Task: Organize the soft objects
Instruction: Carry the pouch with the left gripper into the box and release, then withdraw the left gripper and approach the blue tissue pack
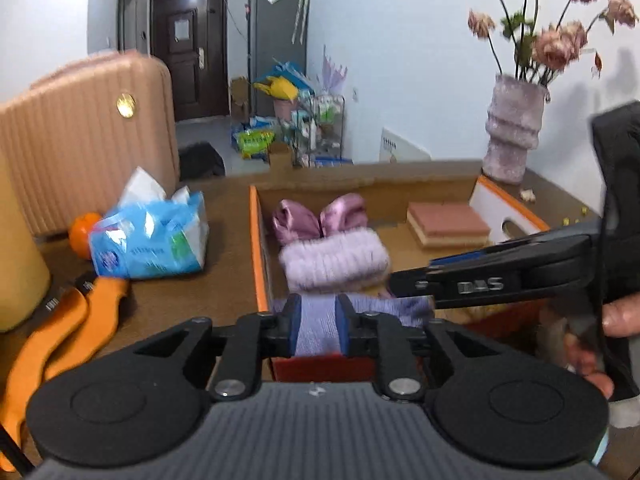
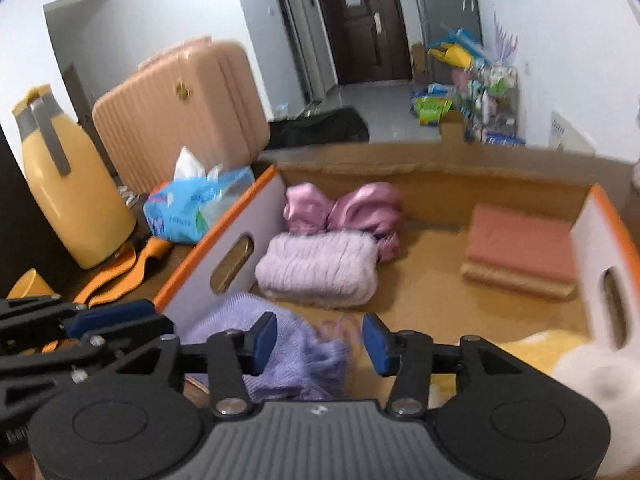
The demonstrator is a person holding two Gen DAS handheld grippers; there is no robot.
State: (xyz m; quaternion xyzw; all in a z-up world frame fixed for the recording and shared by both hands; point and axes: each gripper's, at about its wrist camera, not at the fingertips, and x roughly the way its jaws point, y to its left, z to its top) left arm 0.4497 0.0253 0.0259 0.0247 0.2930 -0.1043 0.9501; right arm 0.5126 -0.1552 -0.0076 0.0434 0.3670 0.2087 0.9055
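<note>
Brown tabletop, hallway door behind: the left gripper clenches a lilac knit cloth at the near edge of an orange-rimmed cardboard box, while the right gripper hangs released above the same cloth; inside lie a fluffy pink roll, satin pouch and pink sponge

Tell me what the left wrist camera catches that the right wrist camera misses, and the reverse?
Only the left wrist view shows the vase of dried flowers, the orange fruit, and the left hand-held gripper shut on the lilac knit.

Only the right wrist view shows the yellow jug, the white plush, and the right hand-held gripper open.

Both show the cardboard box, fluffy pink roll, tissue pack and suitcase.
</note>
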